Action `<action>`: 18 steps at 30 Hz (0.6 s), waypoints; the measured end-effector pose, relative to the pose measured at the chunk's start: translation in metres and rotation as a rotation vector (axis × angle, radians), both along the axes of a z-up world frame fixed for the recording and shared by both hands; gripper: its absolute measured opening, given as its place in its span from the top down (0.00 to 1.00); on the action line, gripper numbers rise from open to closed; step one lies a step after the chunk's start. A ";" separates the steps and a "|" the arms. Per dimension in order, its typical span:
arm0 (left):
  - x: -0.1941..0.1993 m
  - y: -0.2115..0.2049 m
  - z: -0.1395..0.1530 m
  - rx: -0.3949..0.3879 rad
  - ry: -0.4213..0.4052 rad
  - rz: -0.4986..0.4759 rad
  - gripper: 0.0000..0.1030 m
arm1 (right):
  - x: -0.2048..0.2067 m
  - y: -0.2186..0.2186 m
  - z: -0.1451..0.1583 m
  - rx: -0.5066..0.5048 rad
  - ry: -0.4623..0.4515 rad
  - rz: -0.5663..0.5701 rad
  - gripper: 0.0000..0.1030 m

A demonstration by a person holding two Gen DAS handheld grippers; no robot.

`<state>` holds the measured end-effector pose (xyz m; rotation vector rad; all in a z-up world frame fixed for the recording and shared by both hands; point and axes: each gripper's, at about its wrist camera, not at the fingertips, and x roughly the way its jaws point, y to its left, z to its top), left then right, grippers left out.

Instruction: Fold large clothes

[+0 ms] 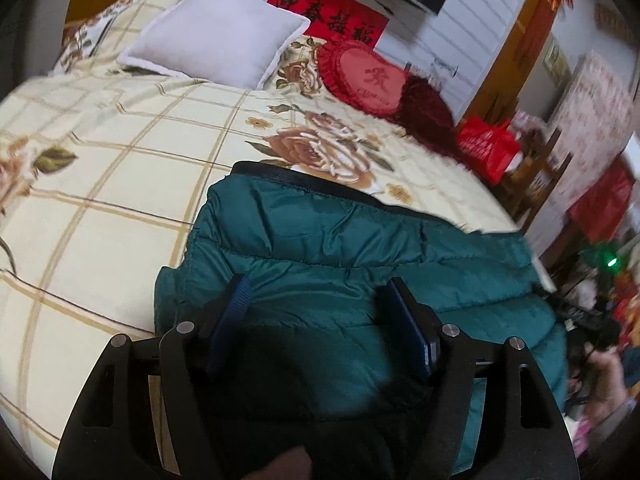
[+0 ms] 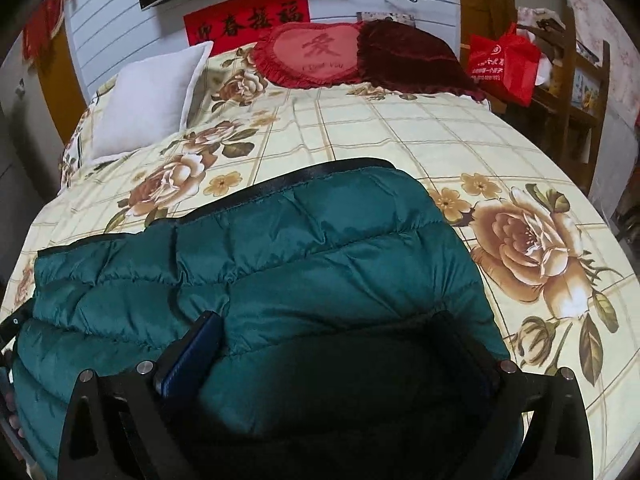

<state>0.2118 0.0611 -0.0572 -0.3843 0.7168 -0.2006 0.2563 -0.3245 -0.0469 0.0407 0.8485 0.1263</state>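
Left gripper [image 1: 316, 312] is hovering over the near-left part of the green puffer jacket [image 1: 340, 256], jaws standing well apart, fabric lying between the blue pads but nothing pinched as far as I can tell. Right gripper [image 2: 332, 344] is sitting over the near-right part of the jacket [image 2: 280, 264] w/ jaws as wide as they go, also gripping nothing; its right finger is lost in shadow.

Jacket is lying on the floral bedspread [image 2: 400, 140], near edge of the bed, looking like a compact rectangular bundle w/ a dark trim edge on the far side. No sleeves are sticking out, so they seem tucked in. White pillow [image 1: 216, 32] & red heart cushion [image 2: 316, 54] are sitting well apart from it at the headboard end.

Judging progress: folding is looking mostly done. Left to do, prob: maybe one more fold in half, or just smoothing.
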 end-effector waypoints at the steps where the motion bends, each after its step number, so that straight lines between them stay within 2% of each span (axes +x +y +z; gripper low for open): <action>1: 0.000 0.003 -0.001 -0.027 -0.001 -0.006 0.32 | 0.000 0.000 0.000 0.000 0.000 0.002 0.00; 4: 0.000 0.005 0.003 -0.034 0.013 -0.016 0.32 | -0.002 -0.001 0.003 0.003 -0.012 0.004 0.00; 9: -0.011 -0.013 0.026 0.093 0.017 0.002 0.30 | -0.012 0.001 0.018 -0.016 -0.058 -0.016 0.00; 11: -0.021 -0.026 0.036 0.127 -0.016 -0.016 0.13 | -0.021 0.002 0.029 0.001 -0.082 -0.020 0.00; 15: -0.035 -0.046 0.039 0.155 -0.024 -0.061 0.11 | -0.045 0.014 0.047 0.016 -0.107 -0.003 0.00; 18: -0.035 -0.060 0.023 0.216 0.036 -0.065 0.11 | -0.057 0.031 0.046 -0.032 -0.090 0.017 0.00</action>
